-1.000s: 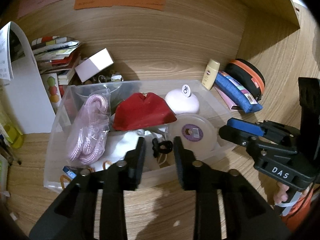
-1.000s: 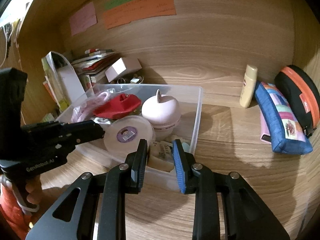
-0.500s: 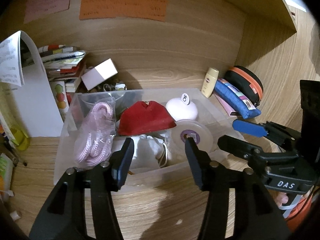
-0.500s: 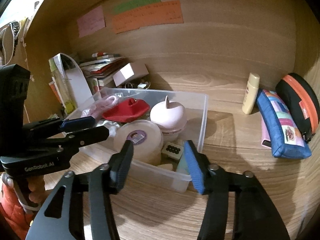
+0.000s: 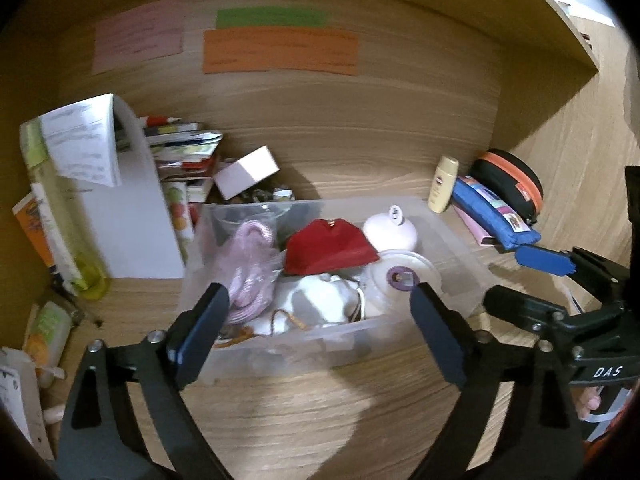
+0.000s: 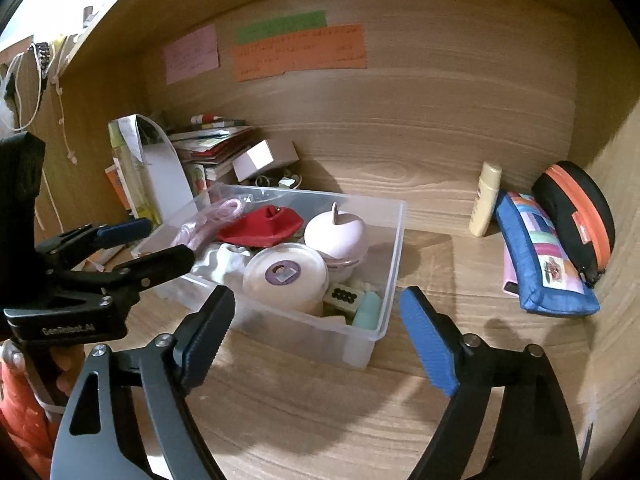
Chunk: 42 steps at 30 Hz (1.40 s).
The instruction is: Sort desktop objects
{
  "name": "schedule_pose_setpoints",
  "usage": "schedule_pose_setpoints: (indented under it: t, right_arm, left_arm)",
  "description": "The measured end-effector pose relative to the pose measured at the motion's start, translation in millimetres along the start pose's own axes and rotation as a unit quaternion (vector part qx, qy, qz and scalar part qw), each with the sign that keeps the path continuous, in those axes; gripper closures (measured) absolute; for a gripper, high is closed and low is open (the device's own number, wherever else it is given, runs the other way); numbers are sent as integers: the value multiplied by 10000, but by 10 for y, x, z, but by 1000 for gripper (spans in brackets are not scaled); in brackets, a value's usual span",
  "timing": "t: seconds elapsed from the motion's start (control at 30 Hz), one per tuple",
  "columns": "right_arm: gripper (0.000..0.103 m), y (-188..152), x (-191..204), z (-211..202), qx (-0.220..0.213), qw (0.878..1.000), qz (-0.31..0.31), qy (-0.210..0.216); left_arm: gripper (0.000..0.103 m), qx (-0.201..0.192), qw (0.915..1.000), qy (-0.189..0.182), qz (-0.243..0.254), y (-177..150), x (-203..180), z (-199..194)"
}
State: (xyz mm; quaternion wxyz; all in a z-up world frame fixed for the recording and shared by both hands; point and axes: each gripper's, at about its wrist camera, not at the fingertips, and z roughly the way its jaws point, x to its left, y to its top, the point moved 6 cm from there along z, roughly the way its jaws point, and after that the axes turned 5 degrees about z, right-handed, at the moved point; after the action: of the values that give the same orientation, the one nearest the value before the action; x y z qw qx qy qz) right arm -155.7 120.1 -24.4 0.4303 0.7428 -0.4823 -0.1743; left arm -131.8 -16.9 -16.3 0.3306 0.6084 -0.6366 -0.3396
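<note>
A clear plastic bin (image 5: 460, 240) (image 6: 394, 248) sits on the wooden desk. It holds a red pouch (image 5: 328, 246) (image 6: 264, 222), a pink apple-shaped case (image 5: 390, 228) (image 6: 336, 232), a round white tub (image 5: 400, 276) (image 6: 286, 276), a bag of pink rope (image 5: 248, 264) and white cloth. My left gripper (image 5: 320, 314) is open and empty, just in front of the bin. My right gripper (image 6: 316, 312) is open and empty, in front of the bin's right end. Each gripper shows in the other's view.
A cream bottle (image 6: 486, 198), a blue pencil case (image 6: 540, 256) and a black-orange pouch (image 6: 576, 212) lie at the right by the back wall. Stacked books (image 5: 184, 148), a white box (image 5: 246, 170) and a white file stand (image 5: 124, 216) are behind the bin at left.
Both grippers went from shut to wide open and pulled back from the bin. The small items they held now lie in the bin.
</note>
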Motion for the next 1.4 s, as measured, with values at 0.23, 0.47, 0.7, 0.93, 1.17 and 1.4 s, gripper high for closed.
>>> schedule_pose_setpoints:
  t: [0.23, 0.47, 0.7, 0.93, 1.17, 1.4]
  right_arm:
    - [20, -78, 8, -74, 110, 9998, 143, 5]
    - [20, -133, 59, -211, 25, 9998, 211, 0]
    - [19, -164, 158, -267, 18, 10000, 81, 34]
    - [19, -191, 217, -276, 12, 10000, 31, 29]
    - [19, -211, 229, -243, 69, 10000, 33, 12]
    - [19, -220, 250, -227, 93, 10000, 16, 30]
  left_arm:
    - [5, 88, 9996, 237, -94, -121, 73, -111]
    - [5, 22, 9989, 458, -127, -230, 117, -238]
    - [5, 27, 9987, 505, -75, -299, 92, -283]
    - [5, 33, 9987, 507, -74, -317, 78, -298]
    - [5, 61, 9986, 525, -64, -348, 68, -295]
    - [5, 63, 9986, 523, -68, -353, 86, -296]
